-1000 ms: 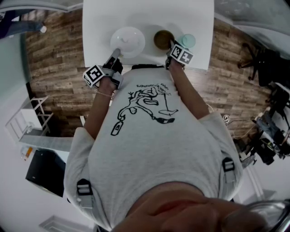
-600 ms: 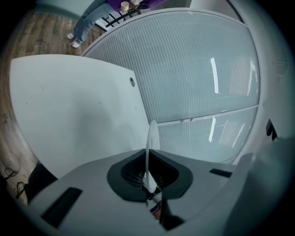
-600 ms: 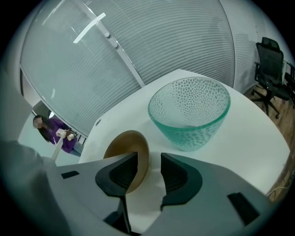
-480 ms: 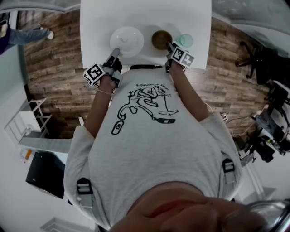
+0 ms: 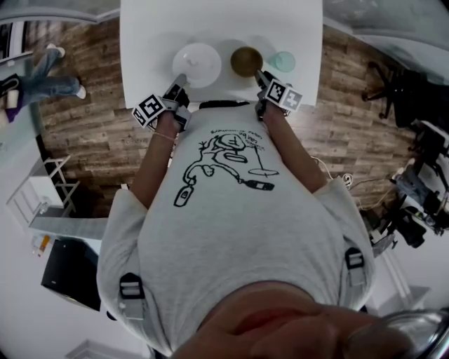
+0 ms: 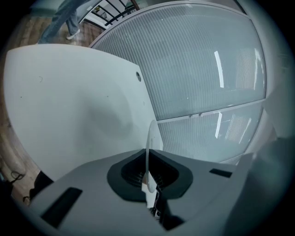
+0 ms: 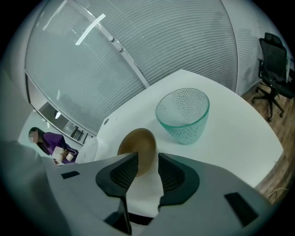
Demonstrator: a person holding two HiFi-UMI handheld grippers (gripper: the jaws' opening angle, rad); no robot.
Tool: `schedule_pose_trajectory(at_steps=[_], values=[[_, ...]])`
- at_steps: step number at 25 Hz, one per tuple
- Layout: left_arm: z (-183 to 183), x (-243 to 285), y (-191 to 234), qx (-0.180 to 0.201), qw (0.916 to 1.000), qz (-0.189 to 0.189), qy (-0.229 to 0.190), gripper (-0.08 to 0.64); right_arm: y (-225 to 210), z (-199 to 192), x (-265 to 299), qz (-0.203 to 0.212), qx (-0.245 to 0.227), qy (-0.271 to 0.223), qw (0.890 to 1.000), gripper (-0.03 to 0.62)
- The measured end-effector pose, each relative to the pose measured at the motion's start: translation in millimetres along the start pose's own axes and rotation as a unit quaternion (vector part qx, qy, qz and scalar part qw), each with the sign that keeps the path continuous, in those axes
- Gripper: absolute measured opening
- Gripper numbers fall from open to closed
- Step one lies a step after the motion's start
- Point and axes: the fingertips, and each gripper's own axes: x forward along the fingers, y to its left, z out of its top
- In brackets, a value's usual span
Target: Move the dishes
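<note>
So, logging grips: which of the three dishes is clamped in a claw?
The white dish: left claw pinches its rim. Brown bowl and glass bowl are ungripped.

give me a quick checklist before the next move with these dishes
1. left gripper shut on plate rim: ok
2. right gripper free of brown bowl: ok; its jaws have just been opening, rim in the gap, pads off it
3. brown bowl set on table: ok
4. glass bowl apart from brown bowl: ok
5. plate lifted clear of table: cannot tell
</note>
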Motion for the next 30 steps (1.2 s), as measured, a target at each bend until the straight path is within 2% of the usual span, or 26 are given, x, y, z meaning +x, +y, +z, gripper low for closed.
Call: schedule_pose_trajectory(at_steps=[8, 12, 15, 25, 30], values=[[1.7, 3.3, 11.9, 0.006, 0.9999, 0.005, 0.012, 0.009, 15.2, -3.0, -21.1, 0.014, -0.021, -0.002, 1.0, 0.077], [1.9, 6.9, 22.4, 0.012, 0.9998, 0.014, 0.013, 0.009, 28.9, -1.8, -31.7, 0.039, -0.055, -0.003, 0.998, 0.057], [2.4, 7.9, 30.8, 0.012, 0.9996, 0.02, 0.013, 0.009, 40.8, 1.5, -39.2, 0.053, -0.084, -0.012, 0.995, 0.051], [-14.2, 28.0, 46.1, 0.007, 0.9989, 0.041, 0.02, 0.009, 66.1, 25.0, -62.1, 0.12, -0.109, -0.032, 0.986, 0.046], [-24.9, 42.2, 48.9, 0.005, 0.9986, 0.048, 0.021, 0.009, 74.3, 39.8, -76.3, 0.146, -0.141, -0.039, 0.978, 0.046]])
